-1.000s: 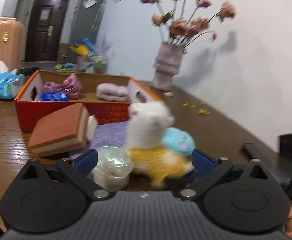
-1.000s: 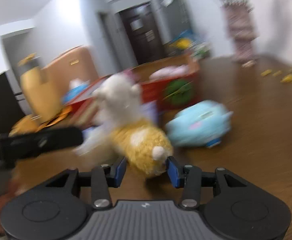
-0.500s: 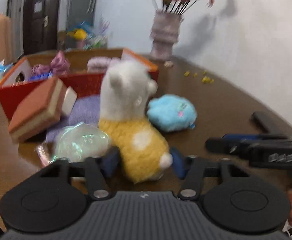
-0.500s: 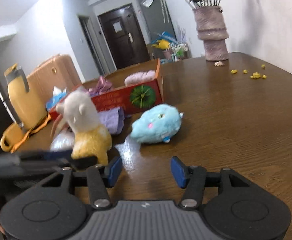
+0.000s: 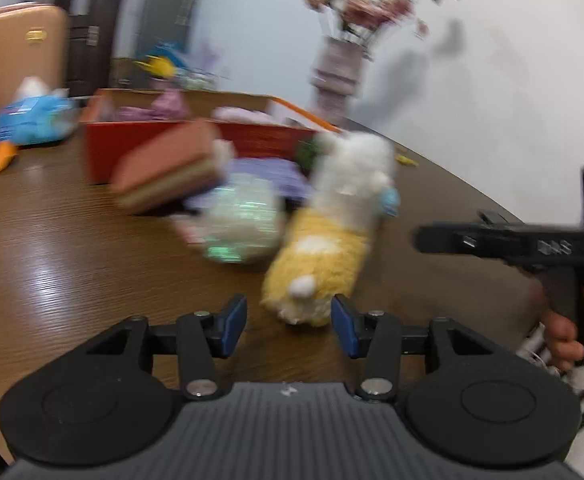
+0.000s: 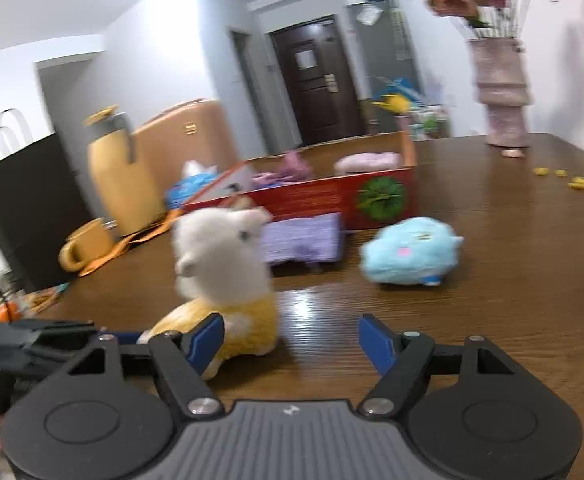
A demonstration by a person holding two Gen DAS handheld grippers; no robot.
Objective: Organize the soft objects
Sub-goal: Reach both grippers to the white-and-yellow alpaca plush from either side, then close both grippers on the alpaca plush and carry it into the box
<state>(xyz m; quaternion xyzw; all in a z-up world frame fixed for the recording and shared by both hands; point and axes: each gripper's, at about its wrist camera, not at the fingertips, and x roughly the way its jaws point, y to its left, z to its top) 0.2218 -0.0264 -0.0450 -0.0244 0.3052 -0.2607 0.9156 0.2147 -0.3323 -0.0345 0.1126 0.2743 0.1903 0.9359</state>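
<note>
The alpaca plush (image 5: 324, 248), white head over a yellow body, leans to the right on the wooden table, and my left gripper (image 5: 289, 316) is shut on its rear end. The right wrist view shows the same alpaca plush (image 6: 219, 256) at lower left, with the left gripper (image 6: 51, 336) behind it. My right gripper (image 6: 292, 340) has its jaws opening with nothing between them; the plush sits just beyond its left finger. A light blue plush (image 6: 412, 252) lies ahead on the right. The red box (image 6: 324, 196) behind holds pink and purple soft items.
A purple cloth (image 6: 300, 236) lies before the box. A cake-shaped plush (image 5: 167, 168) and a shiny wrapped ball (image 5: 243, 220) sit left of the alpaca. A flower vase (image 6: 500, 92) stands far right, a yellow jug (image 6: 111, 172) and mug (image 6: 87, 244) at left. A person's hand (image 5: 564, 332) holds the right gripper (image 5: 512, 240).
A second ago the right gripper held the alpaca and the left stood wide open. The left closed on the plush's rear; the right let go, drew back and widened.
</note>
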